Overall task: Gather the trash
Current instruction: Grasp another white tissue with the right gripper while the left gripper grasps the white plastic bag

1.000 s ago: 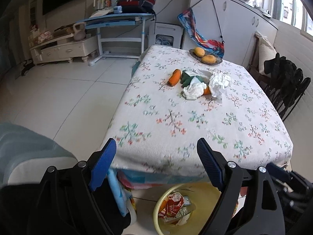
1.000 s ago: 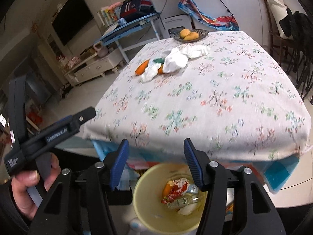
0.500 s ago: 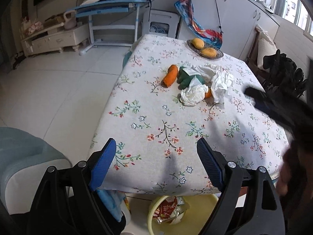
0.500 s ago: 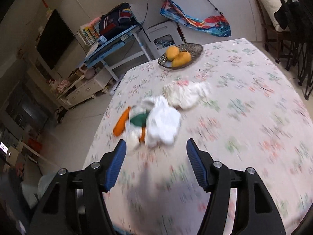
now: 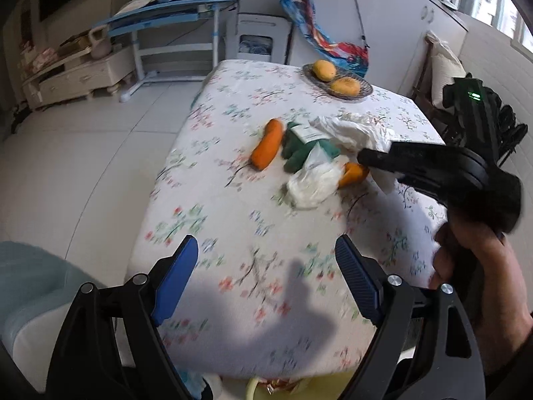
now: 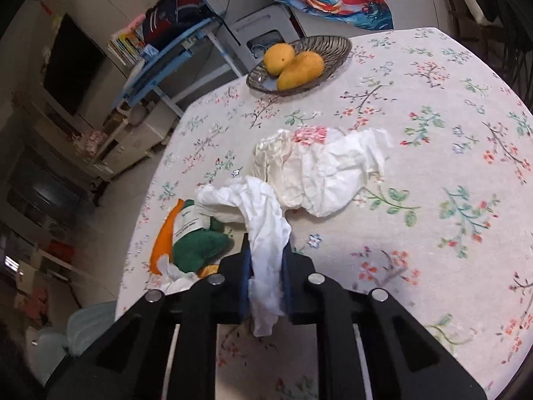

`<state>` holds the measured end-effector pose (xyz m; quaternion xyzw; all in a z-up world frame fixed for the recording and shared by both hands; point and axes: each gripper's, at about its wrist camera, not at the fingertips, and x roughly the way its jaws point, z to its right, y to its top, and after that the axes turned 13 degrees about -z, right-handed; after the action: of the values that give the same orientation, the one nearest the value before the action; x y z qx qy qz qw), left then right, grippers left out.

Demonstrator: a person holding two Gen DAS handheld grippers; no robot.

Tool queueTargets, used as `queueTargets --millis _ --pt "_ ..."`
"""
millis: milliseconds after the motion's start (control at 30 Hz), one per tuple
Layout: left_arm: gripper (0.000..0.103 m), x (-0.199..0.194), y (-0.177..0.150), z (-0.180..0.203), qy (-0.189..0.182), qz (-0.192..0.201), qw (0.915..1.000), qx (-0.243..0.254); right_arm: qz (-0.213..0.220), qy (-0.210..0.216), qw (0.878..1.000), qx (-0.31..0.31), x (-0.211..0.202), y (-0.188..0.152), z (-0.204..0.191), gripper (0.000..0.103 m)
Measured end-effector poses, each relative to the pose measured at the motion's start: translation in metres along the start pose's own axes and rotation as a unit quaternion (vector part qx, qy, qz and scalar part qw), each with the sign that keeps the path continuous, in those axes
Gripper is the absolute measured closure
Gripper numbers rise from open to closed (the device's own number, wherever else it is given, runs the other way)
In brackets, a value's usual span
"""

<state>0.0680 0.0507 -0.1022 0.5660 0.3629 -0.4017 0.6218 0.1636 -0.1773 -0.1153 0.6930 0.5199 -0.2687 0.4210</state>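
While a crumpled white tissue (image 6: 266,233), thin and creased, is pinched between the blue ribbed pads of the right claw (image 6: 266,266) just above the tabletop (image 6: 433,153), the left claw (image 5: 266,280) is held spread wide and empty over the near edge. Catalogued beside it on the floral woven cloth: a larger wrinkled white wrapper (image 6: 326,173), a soft green pouch (image 6: 200,243) with paper label, an orange carrot-shaped piece (image 5: 268,143), and a ribbed glass dish (image 6: 333,46) with two smooth yellow mangoes (image 6: 293,63).

Black grippers (image 5: 266,280) with ribbed blue pads (image 5: 356,280).
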Motion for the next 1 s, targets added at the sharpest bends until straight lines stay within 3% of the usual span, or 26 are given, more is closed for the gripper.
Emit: queueTargets --millis 167,367,567,633,867,1000 --pt "0.022 0.018 0.024 0.012 -0.008 0.000 0.9997 0.022 -0.006 0.012 1.000 -0.013 -0.039 -0.019 0.018 0.087" --pt "0.024 0.042 0.043 0.022 -0.010 -0.011 0.9990 0.041 -0.047 -0.034 0.998 -0.014 -0.062 -0.041 0.050 0.083" --pt "0.050 0.055 0.048 0.025 -0.014 -0.021 0.9986 0.046 -0.039 -0.048 0.998 -0.022 -0.059 -0.044 0.053 0.064" --pt "0.073 0.056 0.049 0.026 -0.022 -0.024 0.9982 0.051 -0.032 -0.053 0.998 -0.029 -0.059 -0.044 0.049 0.056" --pt "0.079 0.048 0.040 0.021 -0.045 -0.032 0.9973 0.048 -0.020 -0.052 0.998 -0.023 -0.057 -0.042 0.054 0.056" --pt "0.079 0.033 0.022 0.017 -0.049 -0.035 0.9970 0.048 -0.019 -0.059 0.998 -0.030 -0.056 -0.043 0.052 0.069"
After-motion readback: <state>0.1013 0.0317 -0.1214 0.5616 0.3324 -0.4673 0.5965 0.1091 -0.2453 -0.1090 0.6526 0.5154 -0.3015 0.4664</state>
